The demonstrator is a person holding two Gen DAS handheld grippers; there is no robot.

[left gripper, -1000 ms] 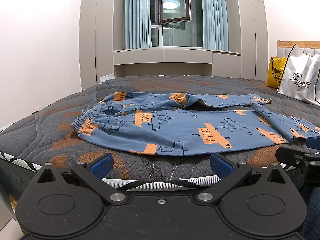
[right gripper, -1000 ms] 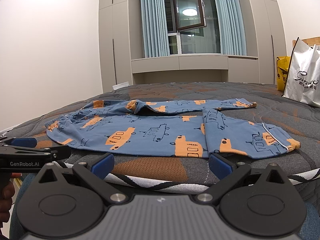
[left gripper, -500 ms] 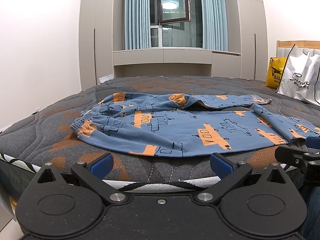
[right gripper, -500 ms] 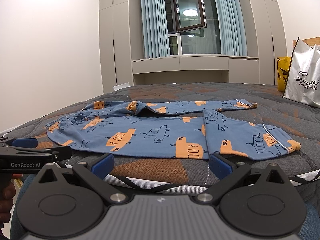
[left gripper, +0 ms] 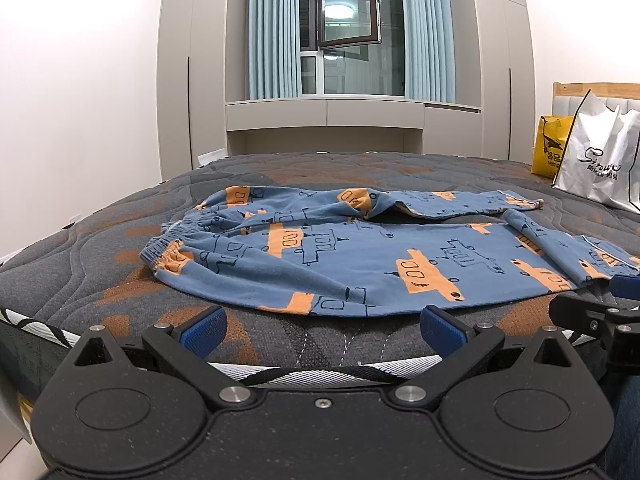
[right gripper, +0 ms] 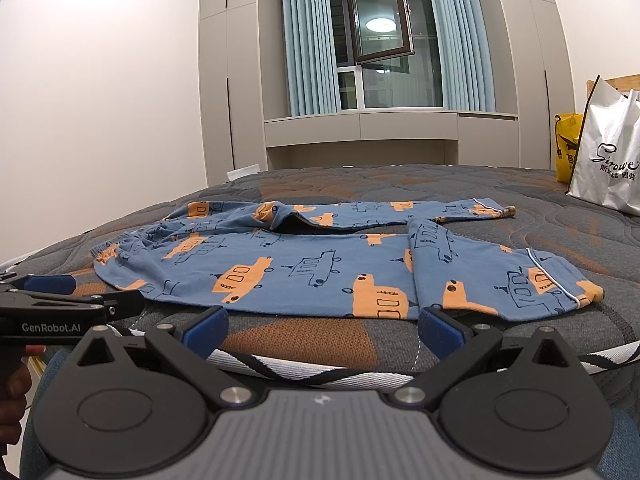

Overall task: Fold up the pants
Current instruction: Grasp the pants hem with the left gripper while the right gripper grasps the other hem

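Blue pants (left gripper: 360,256) with orange car prints lie spread flat on the bed, waistband at the left, both legs running right, the far leg partly folded. They also show in the right wrist view (right gripper: 320,264). My left gripper (left gripper: 322,330) is open and empty, just short of the bed's near edge below the waist end. My right gripper (right gripper: 322,330) is open and empty, at the near edge below the leg end. Each gripper shows at the side of the other's view.
The grey and orange quilted mattress (left gripper: 100,248) fills the foreground. A white shopping bag (left gripper: 600,160) and a yellow bag (left gripper: 548,148) stand at the far right by the headboard. Wardrobes and a window lie beyond the bed.
Both grippers have crept slightly forward and up toward the bed; the pants sit a little lower in the views. Nothing was grasped.
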